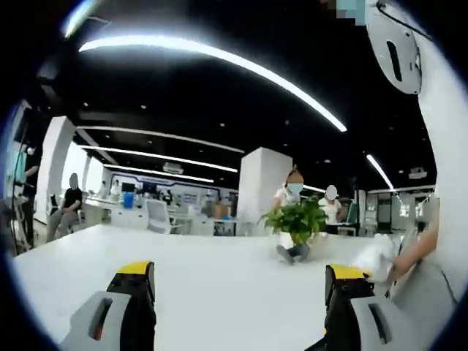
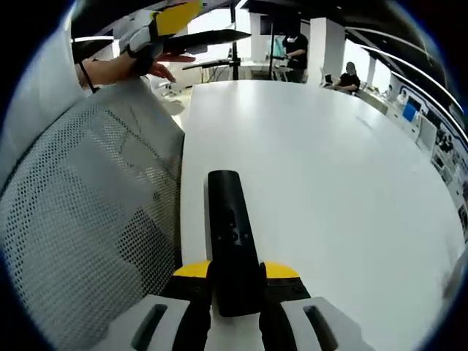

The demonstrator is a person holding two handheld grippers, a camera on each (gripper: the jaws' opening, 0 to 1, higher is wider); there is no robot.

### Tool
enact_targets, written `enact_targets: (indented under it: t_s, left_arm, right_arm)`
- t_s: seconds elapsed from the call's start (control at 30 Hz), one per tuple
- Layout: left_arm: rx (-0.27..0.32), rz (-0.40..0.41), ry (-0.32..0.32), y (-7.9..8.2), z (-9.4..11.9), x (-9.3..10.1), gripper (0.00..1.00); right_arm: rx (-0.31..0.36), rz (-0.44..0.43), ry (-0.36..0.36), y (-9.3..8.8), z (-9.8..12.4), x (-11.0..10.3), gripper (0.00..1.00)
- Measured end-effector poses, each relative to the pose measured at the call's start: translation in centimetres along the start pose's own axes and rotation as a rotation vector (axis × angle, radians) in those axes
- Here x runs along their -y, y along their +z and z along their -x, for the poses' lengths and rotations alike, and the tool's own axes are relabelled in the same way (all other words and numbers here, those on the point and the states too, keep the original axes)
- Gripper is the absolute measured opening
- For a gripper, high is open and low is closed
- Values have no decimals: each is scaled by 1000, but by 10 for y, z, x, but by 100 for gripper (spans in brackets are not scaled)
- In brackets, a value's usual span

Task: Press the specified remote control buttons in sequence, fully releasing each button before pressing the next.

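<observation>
The right gripper (image 2: 235,281) clamps a long black remote (image 2: 230,238) pointing away over the white table (image 2: 329,183); the left gripper (image 1: 240,289) gapes.

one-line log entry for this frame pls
left gripper: open, empty, over table | right gripper: shut on remote | plant: far side of table | buttons: none pressed

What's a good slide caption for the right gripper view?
Right gripper clamps a black remote control over a white table, mesh chair back alongside.
</observation>
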State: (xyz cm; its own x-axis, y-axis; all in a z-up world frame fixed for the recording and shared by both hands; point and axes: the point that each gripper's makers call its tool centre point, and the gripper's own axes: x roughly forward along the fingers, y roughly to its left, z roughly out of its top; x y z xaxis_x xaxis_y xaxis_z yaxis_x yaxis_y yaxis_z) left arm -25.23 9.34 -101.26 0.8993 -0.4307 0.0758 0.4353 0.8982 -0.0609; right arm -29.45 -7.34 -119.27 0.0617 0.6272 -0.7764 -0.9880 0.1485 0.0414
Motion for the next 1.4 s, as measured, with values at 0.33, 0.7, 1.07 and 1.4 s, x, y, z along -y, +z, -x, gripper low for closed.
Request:
enact_targets:
  t_s: [0.33, 0.7, 1.07, 1.4]
  left_arm:
    - [-33, -92, 28, -9, 1, -11, 100]
    - [-95, -76, 21, -21, 0, -11, 100]
    - [-96, -66, 25, -22, 1, -12, 100]
    - [-106, -62, 28, -23, 2, -13, 100]
  right_arm:
    - [-50, 44, -4, 0, -1, 0, 21]
    - [-67, 83, -24, 2, -4, 7, 21]
    - [-80, 79, -39, 16, -14, 49, 21]
    - [-103, 60, -48, 24, -19, 96, 21]
